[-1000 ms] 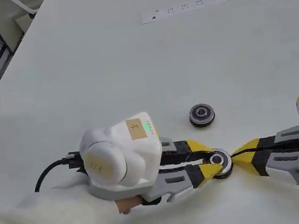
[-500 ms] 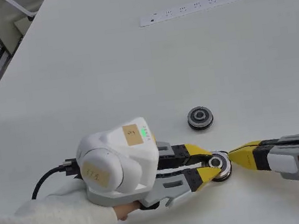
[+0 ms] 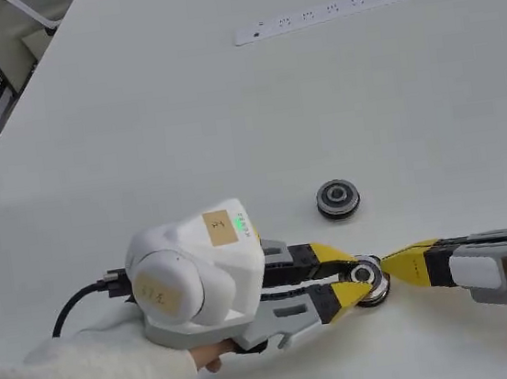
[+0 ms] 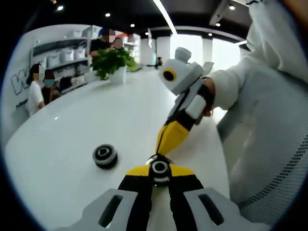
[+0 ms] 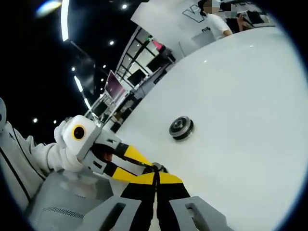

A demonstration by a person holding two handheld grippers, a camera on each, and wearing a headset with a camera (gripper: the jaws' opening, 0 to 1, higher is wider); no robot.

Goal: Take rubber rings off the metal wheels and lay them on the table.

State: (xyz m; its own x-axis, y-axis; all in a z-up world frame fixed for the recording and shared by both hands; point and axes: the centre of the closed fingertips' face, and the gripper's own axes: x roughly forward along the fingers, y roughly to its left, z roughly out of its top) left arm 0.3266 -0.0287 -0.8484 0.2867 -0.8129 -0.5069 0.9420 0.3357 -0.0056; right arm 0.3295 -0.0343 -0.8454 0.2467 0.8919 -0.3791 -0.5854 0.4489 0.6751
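A metal wheel (image 3: 368,274) with a black rubber ring lies low on the white table (image 3: 180,115), and my left gripper (image 3: 355,277) is shut on it from the left. In the left gripper view this wheel (image 4: 160,168) sits between the yellow jaw tips. My right gripper (image 3: 389,263) reaches in from the right, its tips pinched together on the ring at the wheel's right rim. The right gripper view shows its own tips (image 5: 155,174) meeting the left gripper (image 5: 144,166). A second wheel (image 3: 338,198), ring on, lies flat a short way beyond.
A white power strip (image 3: 322,13) lies at the far side of the table. A black cable (image 3: 77,299) trails left from the left gripper. A potted plant (image 4: 113,60) and people stand beyond the table's far end.
The right gripper's body has drawn back to the right and rolled, its tips staying at the wheel's rim. The left gripper and the held wheel have hardly moved.
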